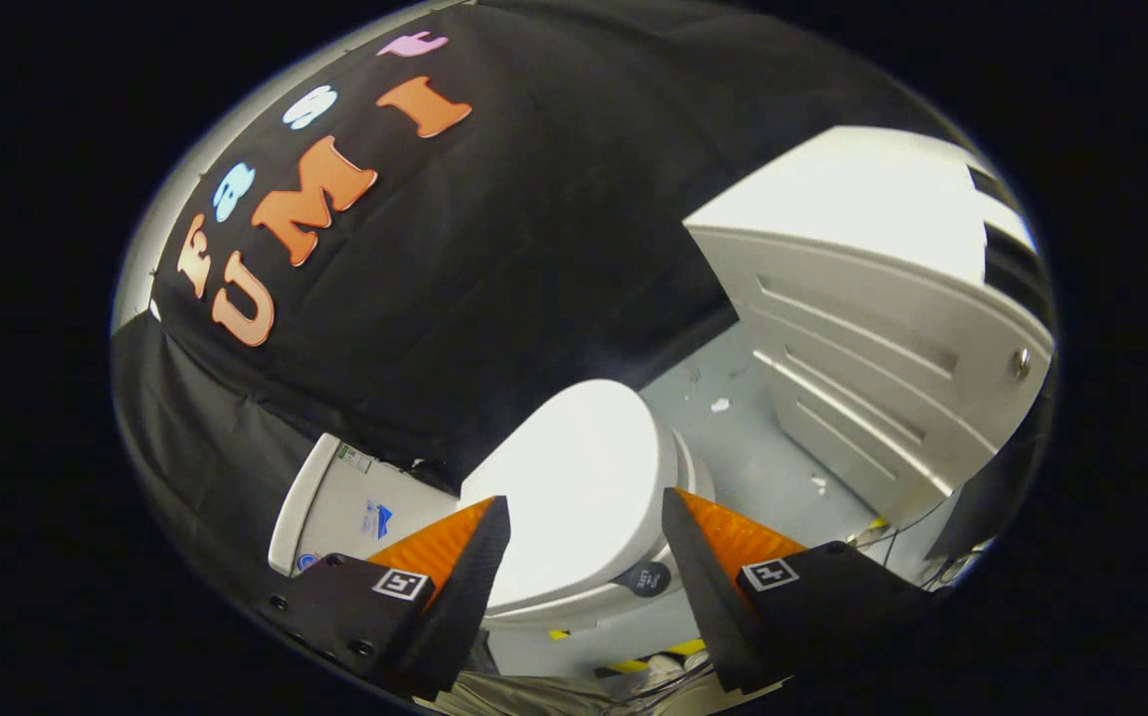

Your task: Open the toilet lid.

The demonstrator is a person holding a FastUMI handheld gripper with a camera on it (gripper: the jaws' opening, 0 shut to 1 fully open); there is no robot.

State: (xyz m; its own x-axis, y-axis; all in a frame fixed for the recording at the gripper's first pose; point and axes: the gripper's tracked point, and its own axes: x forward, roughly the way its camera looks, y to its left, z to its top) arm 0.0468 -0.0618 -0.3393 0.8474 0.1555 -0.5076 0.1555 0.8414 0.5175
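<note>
My gripper [586,517] hung with fingers spread and empty, the closed toilet lid [574,487] framed between and beyond them, its long axis running from the tank [335,502] toward the cabinet [862,398].

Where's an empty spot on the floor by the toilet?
The grey floor between the toilet lid and the white cabinet is mostly bare, with a few small white specks. Near the cabinet's lower corner it is crowded with cables. The gripper is open, its fingers spread on either side of the closed lid.
</note>
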